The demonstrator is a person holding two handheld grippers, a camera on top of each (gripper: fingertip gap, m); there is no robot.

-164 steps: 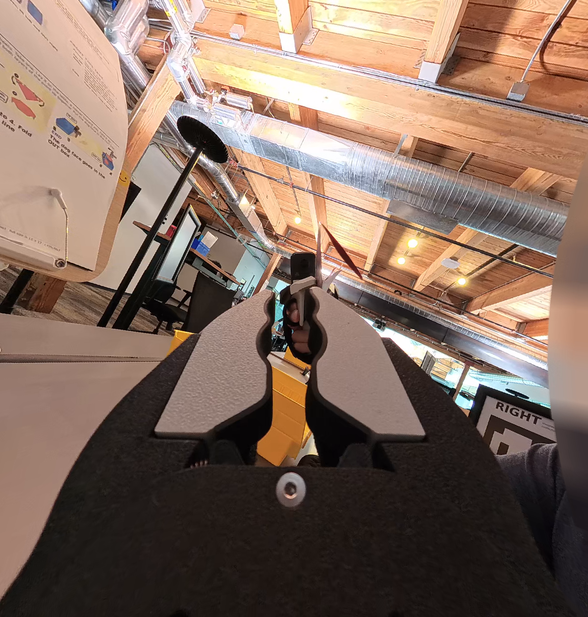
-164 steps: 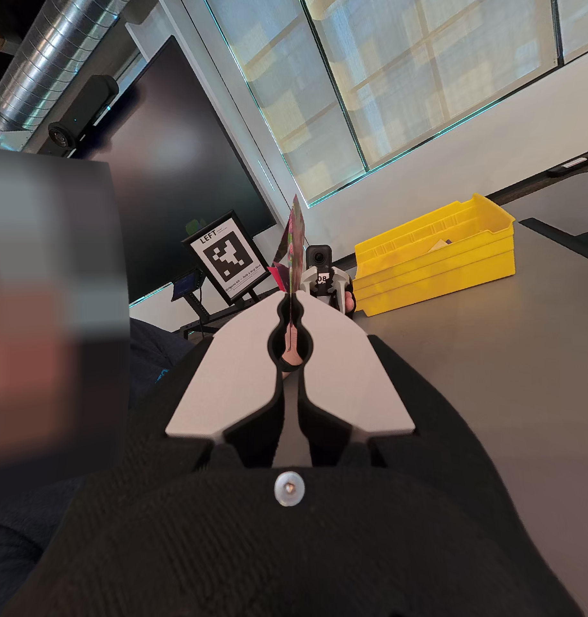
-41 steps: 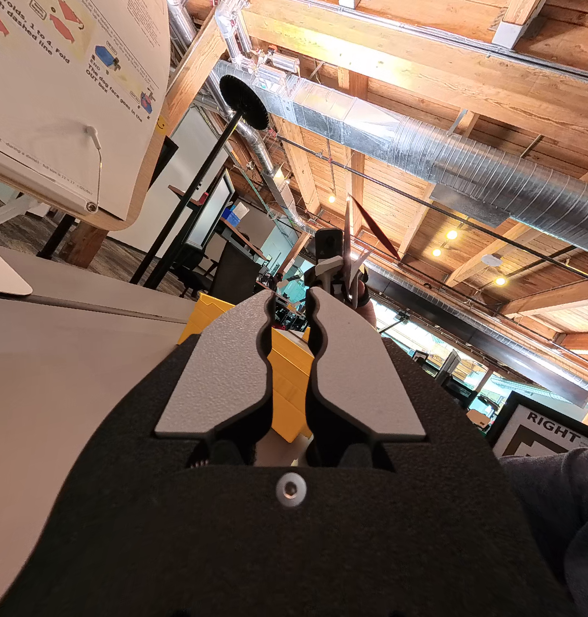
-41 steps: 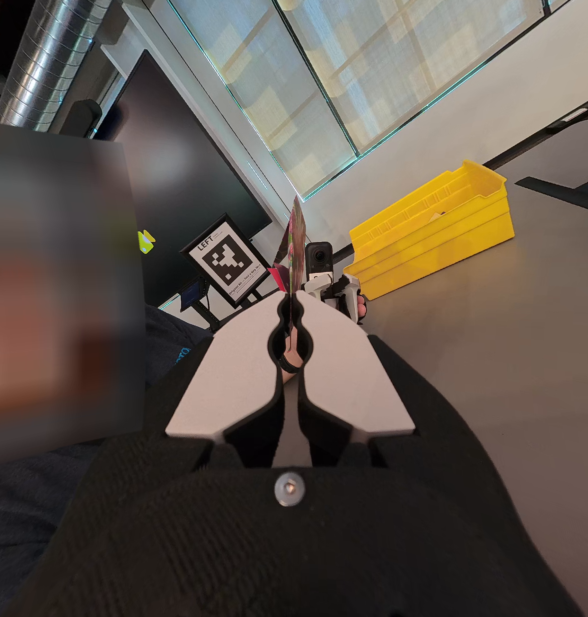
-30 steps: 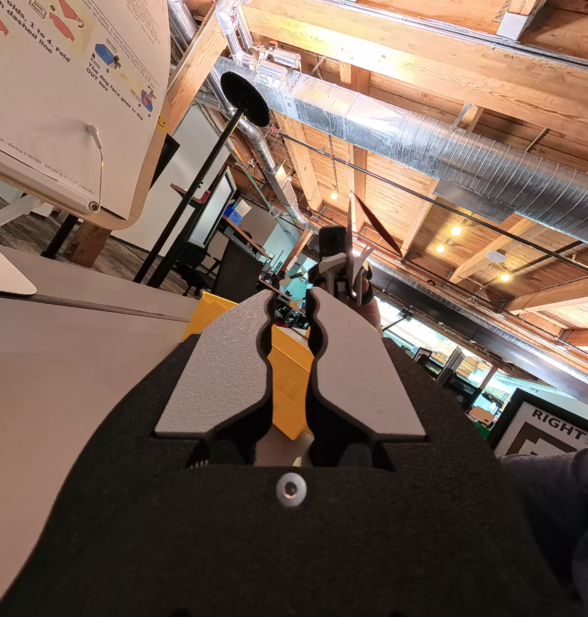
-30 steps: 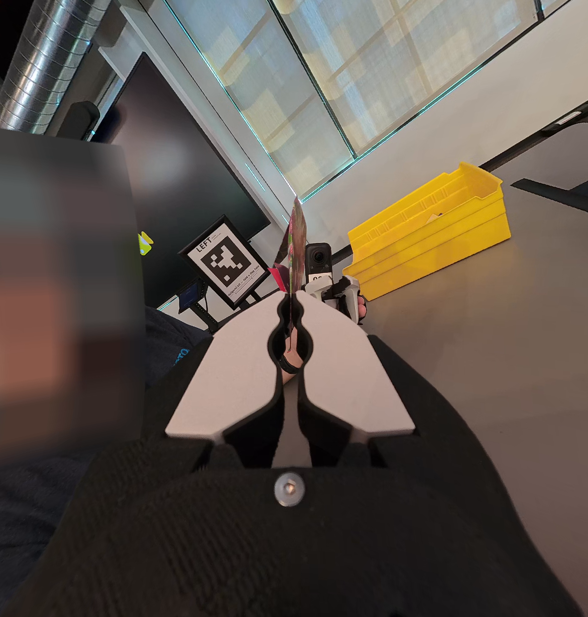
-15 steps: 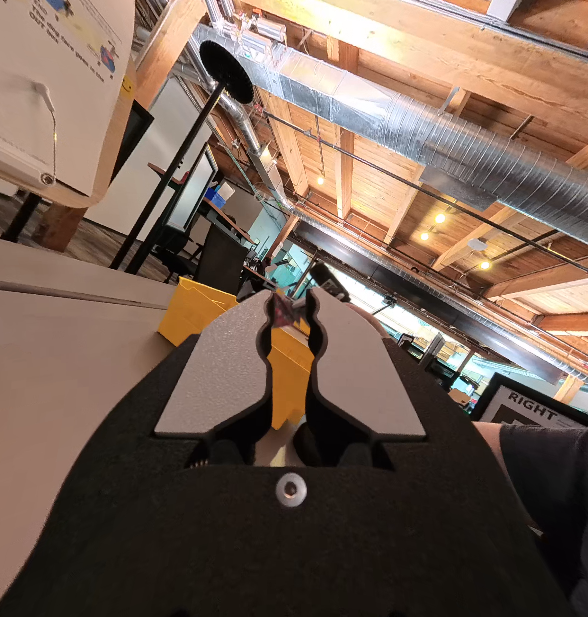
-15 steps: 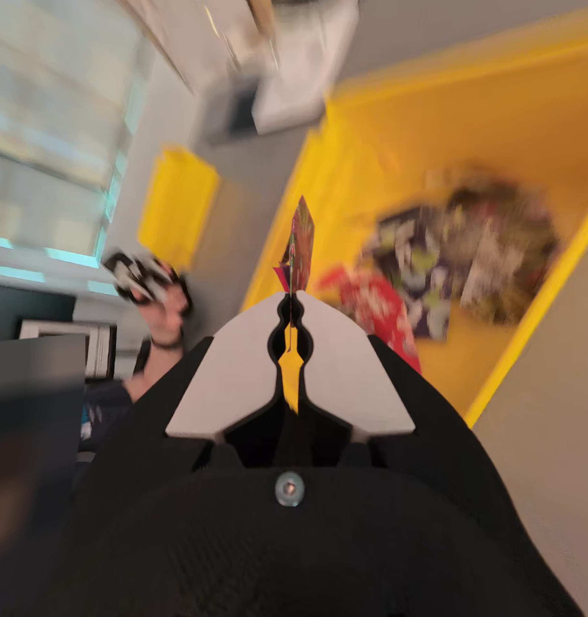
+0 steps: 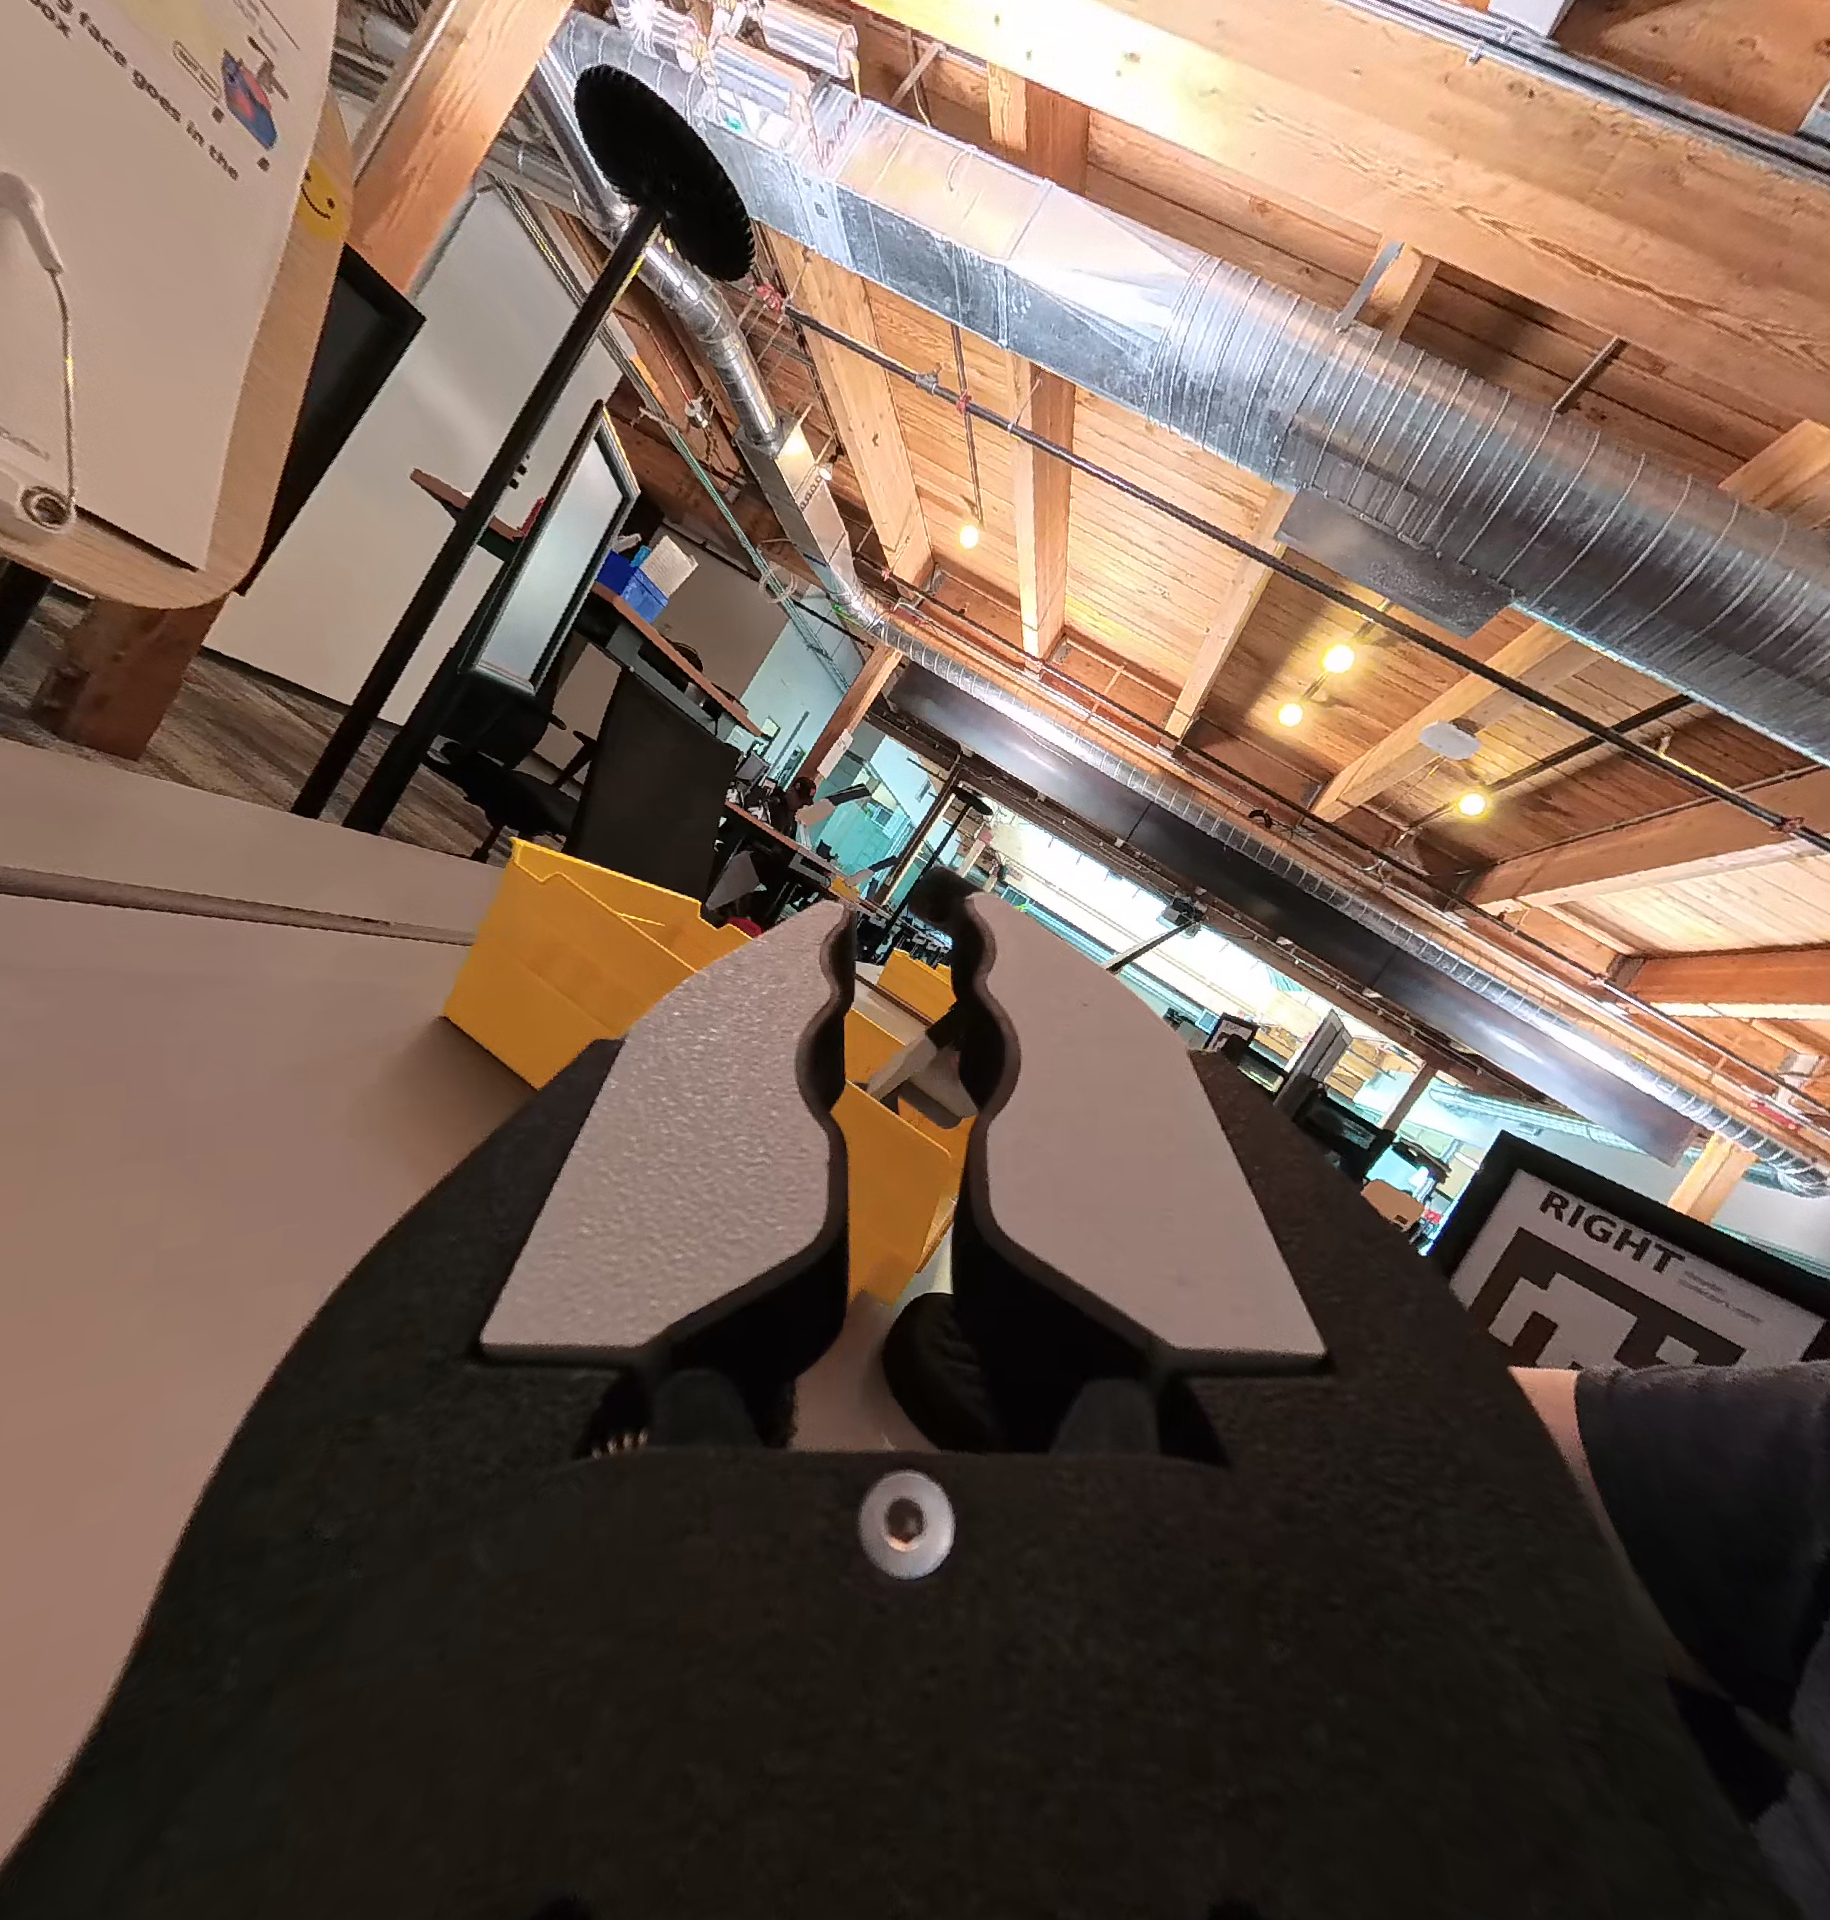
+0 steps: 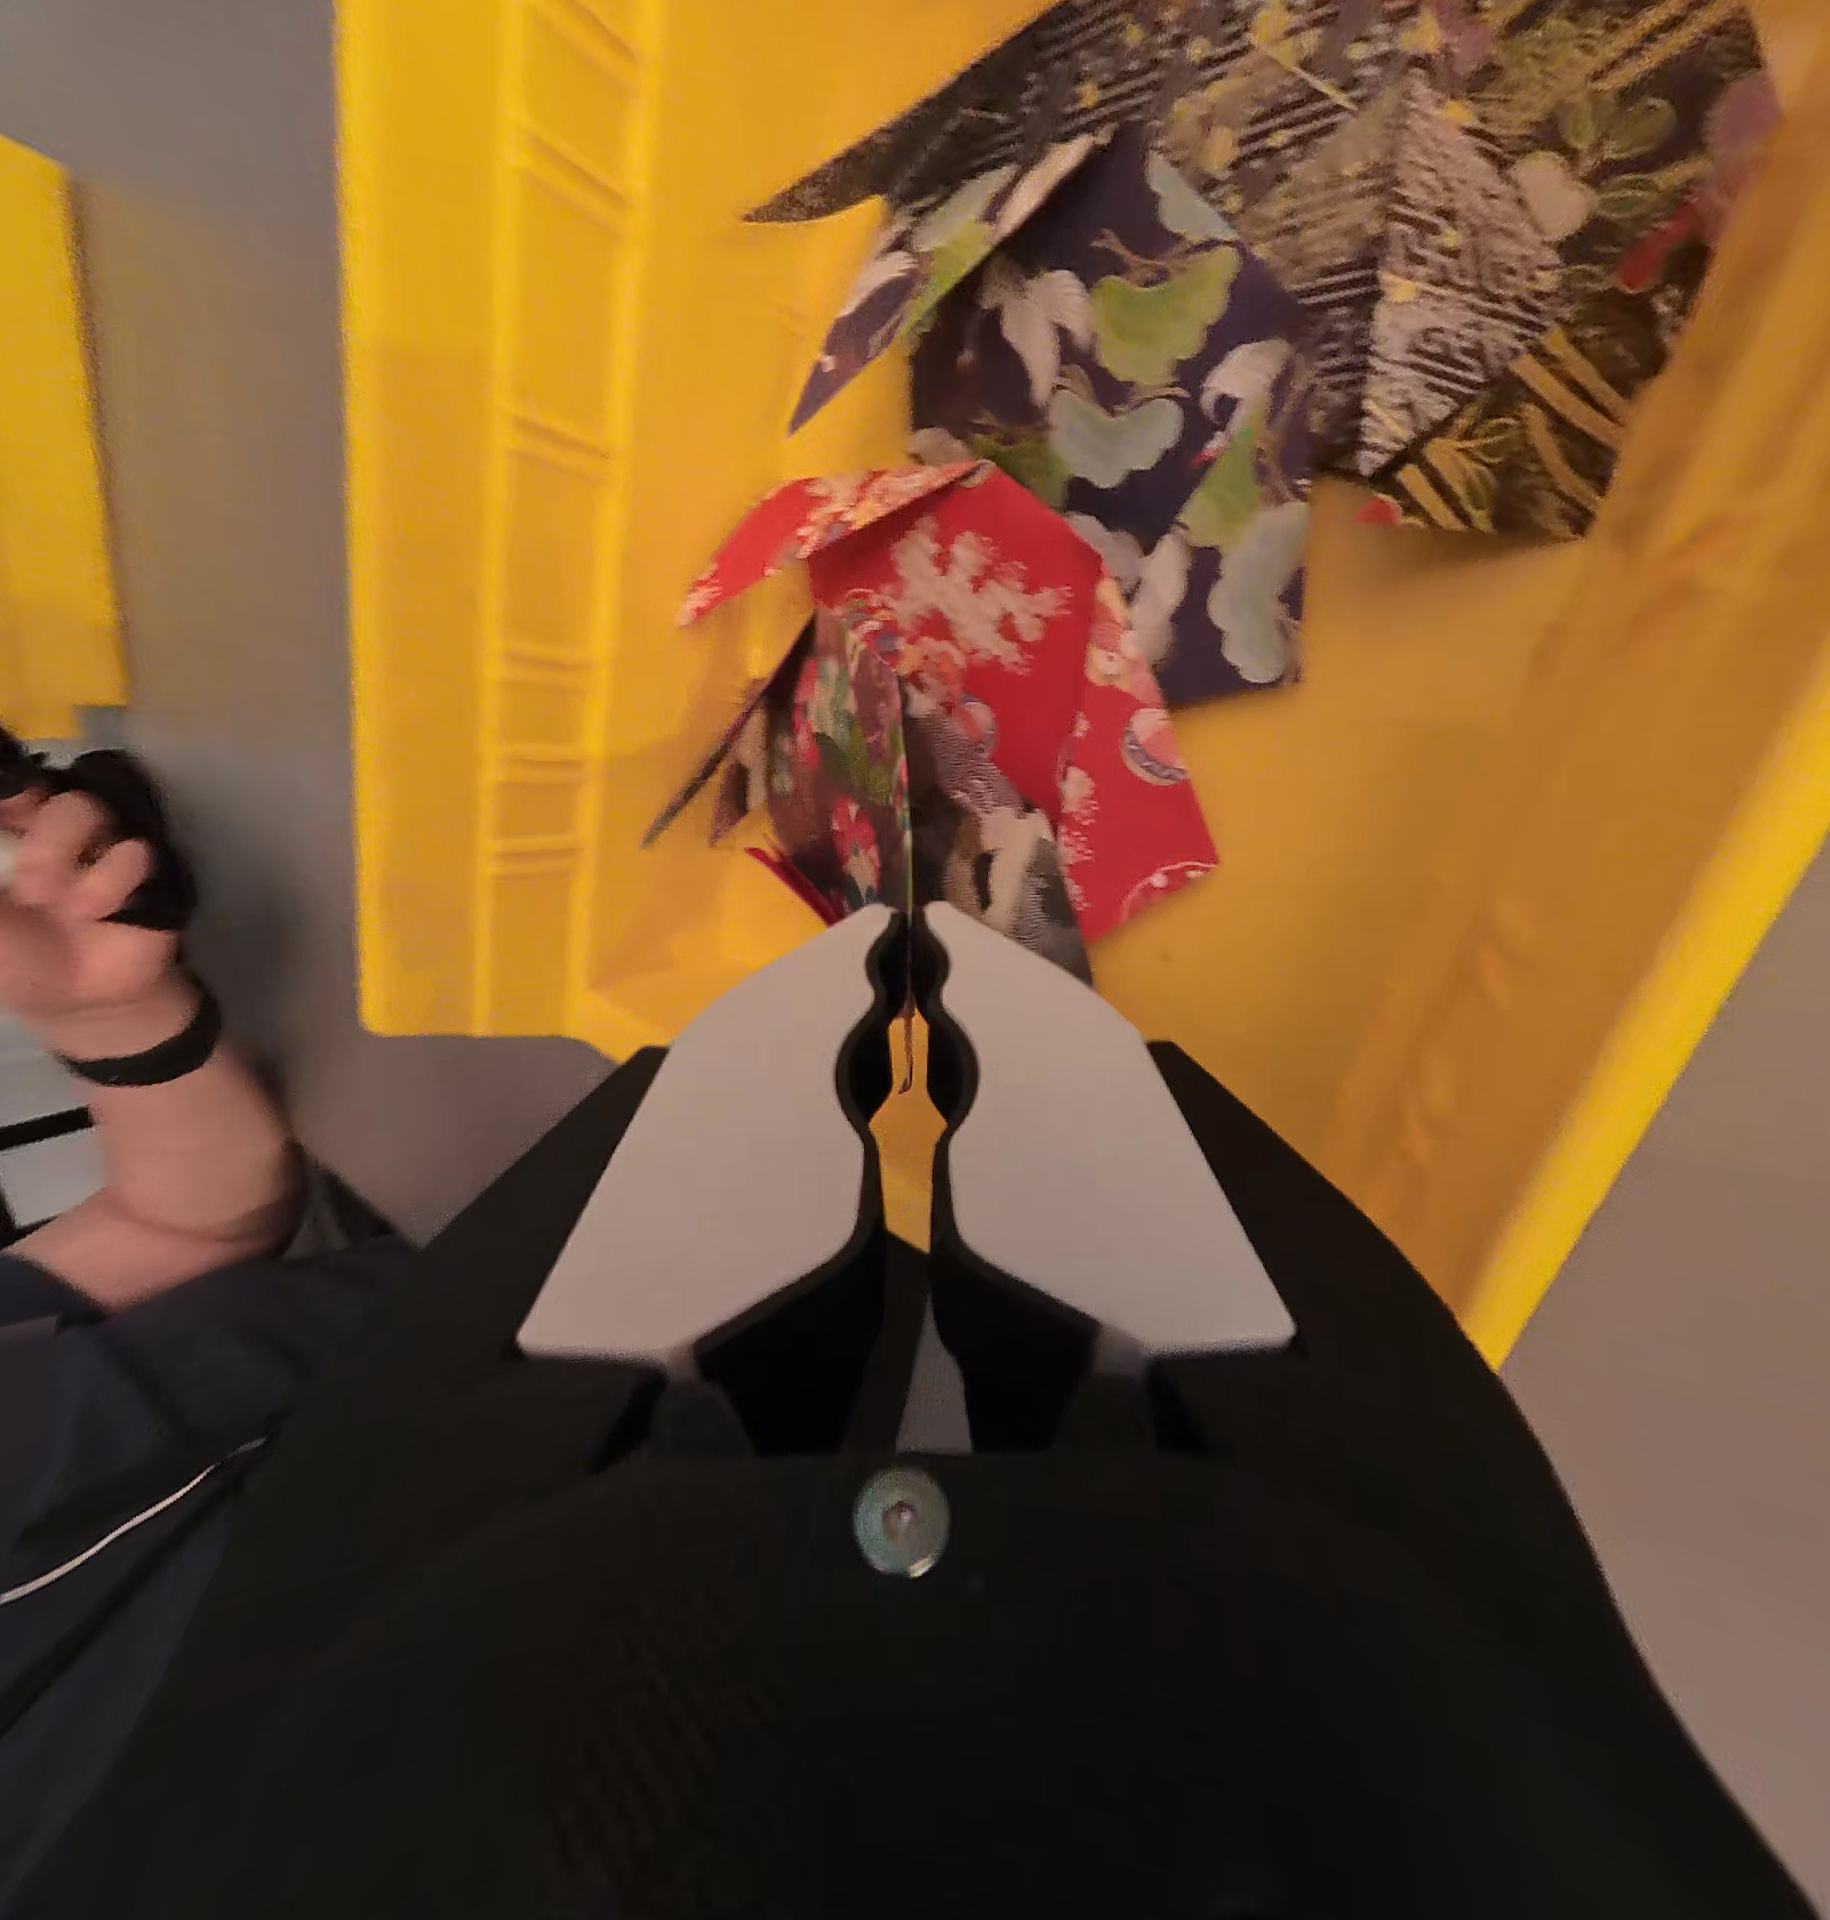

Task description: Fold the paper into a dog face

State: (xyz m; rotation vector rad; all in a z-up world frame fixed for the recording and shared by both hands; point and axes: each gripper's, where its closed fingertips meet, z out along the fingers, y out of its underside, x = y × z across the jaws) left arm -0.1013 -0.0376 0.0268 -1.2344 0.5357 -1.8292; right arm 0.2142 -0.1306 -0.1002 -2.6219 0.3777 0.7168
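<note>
In the right wrist view my right gripper [image 10: 906,914] is shut on a folded, multicoloured patterned paper [image 10: 869,790], held edge-on. It hangs over the inside of a yellow bin [image 10: 1410,831]. Below it in the bin lie a red folded paper [image 10: 994,592], a dark blue one [image 10: 1150,416] and a black-and-green one [image 10: 1462,260]. My left gripper [image 9: 903,912] is slightly open and empty, tilted up above the grey table [image 9: 163,1143], short of the yellow bin [image 9: 547,966]. A hand holding the left gripper [image 10: 49,862] shows blurred at the left edge.
A second yellow bin [image 10: 17,416] stands farther left on the table. A black pole stand [image 9: 495,499] and a hanging instruction poster [image 9: 111,208] rise beyond the table's far edge. A framed marker sign [image 9: 1617,1288] stands at the right, by a dark sleeve [image 9: 1721,1507]. The left gripper's tips are roughly 35 centimeters from the right gripper's.
My right gripper has swung from upright in the air down over the yellow bin, still gripping the folded paper. The left gripper stayed low and tilted, jaws unchanged.
</note>
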